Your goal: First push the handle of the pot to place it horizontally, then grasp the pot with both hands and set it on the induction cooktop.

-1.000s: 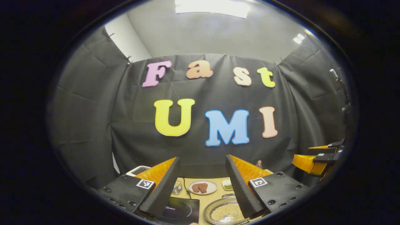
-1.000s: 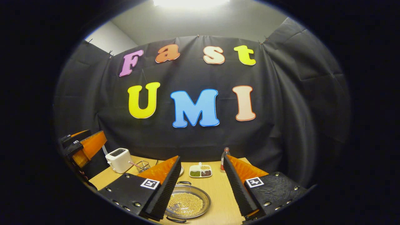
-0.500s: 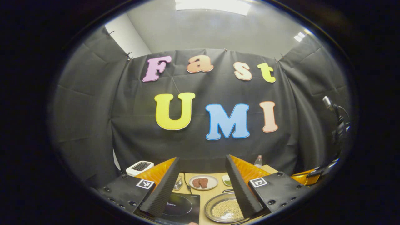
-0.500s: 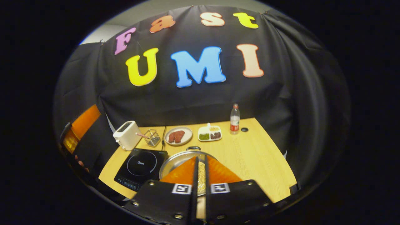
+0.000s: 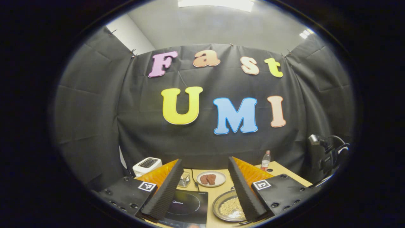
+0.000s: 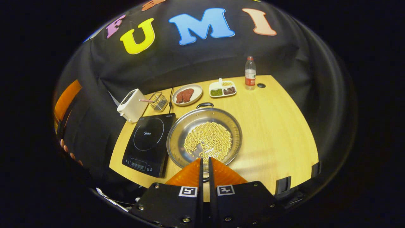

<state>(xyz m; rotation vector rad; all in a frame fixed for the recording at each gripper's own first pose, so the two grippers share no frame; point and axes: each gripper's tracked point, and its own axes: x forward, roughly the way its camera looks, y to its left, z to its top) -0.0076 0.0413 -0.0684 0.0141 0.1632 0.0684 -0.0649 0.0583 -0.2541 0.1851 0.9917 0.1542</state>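
Pot (image 6: 204,138) sits on the worktop (image 6: 278,126) just right of the induction cooktop (image 6: 148,142), beans inside; one handle (image 6: 205,104) at its far rim, the near one hidden under the gripper tips. Right gripper (image 6: 204,162) fingers pressed together, nothing between them, poised at the near rim. Left gripper (image 5: 205,177) spread wide, held high. Judgement: use the closed tips as a blunt pusher, low against the near handle, sweeping slowly sideways so the pot turns without sliding or spilling.
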